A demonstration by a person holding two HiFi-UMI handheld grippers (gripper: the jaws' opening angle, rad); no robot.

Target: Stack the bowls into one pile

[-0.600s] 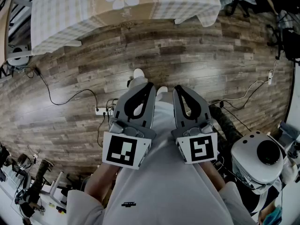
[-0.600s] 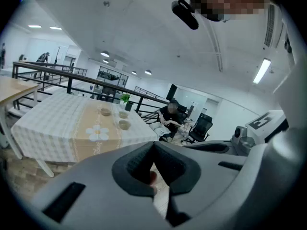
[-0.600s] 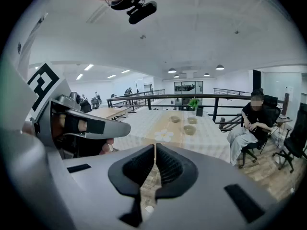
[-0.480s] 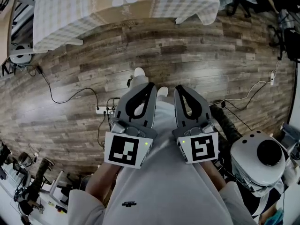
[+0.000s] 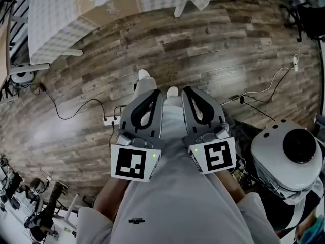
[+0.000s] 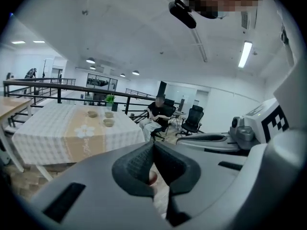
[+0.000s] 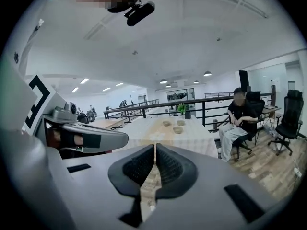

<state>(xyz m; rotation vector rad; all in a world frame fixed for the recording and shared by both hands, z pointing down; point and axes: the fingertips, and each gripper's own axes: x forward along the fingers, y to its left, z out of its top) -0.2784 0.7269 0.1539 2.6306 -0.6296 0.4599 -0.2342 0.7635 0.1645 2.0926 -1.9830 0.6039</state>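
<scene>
Three small beige bowls stand apart on a far table with a checked cloth: one (image 6: 92,113), a second (image 6: 109,114) and a third (image 6: 109,122) in the left gripper view. The right gripper view shows the same bowls (image 7: 166,123), (image 7: 181,122), (image 7: 178,130). My left gripper (image 5: 152,93) and right gripper (image 5: 189,91) are held side by side close to my white shirt, far from the table. Both are shut with nothing between the pads. The head view catches only the table's near edge (image 5: 61,19), no bowls.
A seated person (image 6: 157,114) is on a chair right of the table, with office chairs (image 6: 193,120) behind. A black railing (image 7: 211,102) runs past the table. Cables and a power strip (image 5: 110,120) lie on the wood floor; a white round machine (image 5: 287,154) stands at my right.
The head view has swung, so the table sits higher and further left in the picture. Both grippers stay shut, side by side before my body.
</scene>
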